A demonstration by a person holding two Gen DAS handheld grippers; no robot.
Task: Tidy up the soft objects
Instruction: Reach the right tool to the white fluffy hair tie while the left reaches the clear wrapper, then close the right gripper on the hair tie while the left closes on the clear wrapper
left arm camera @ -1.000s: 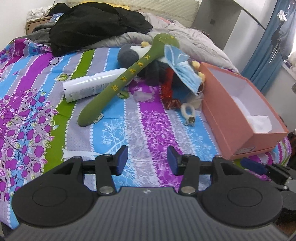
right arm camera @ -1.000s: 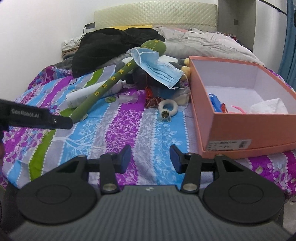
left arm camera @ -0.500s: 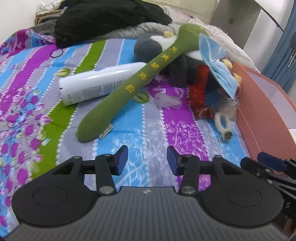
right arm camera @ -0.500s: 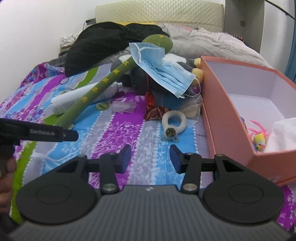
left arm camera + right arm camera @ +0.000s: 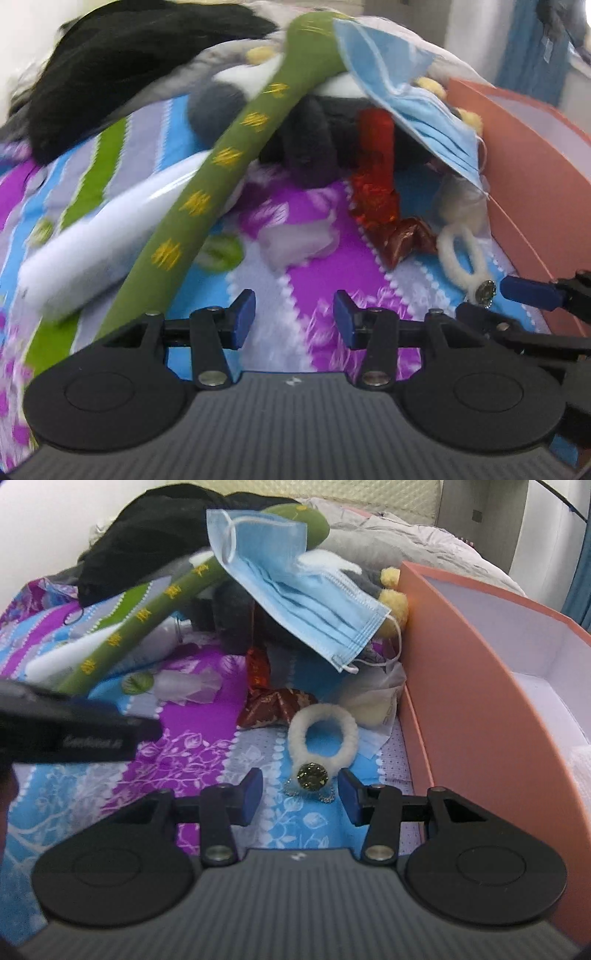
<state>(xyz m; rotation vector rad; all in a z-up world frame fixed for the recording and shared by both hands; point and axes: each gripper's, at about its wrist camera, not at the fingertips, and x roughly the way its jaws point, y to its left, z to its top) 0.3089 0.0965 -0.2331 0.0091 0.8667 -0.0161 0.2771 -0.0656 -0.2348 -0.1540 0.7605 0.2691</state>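
Low over the bed (image 5: 110,786), the right gripper (image 5: 300,793) spreads wide and empty around the fluffy white ring (image 5: 322,734), just beside the pink box (image 5: 472,686). Left of that box, the left gripper (image 5: 293,315) gapes empty near the green plush stick (image 5: 221,166); a blue face mask (image 5: 295,587) drapes over the pile behind.

left view motion-blurred | I couldn't read green plush stick (image 5: 221,162) lettering | mask (image 5: 295,590) hid dark plush (image 5: 236,605) | box (image 5: 480,686) cut off right
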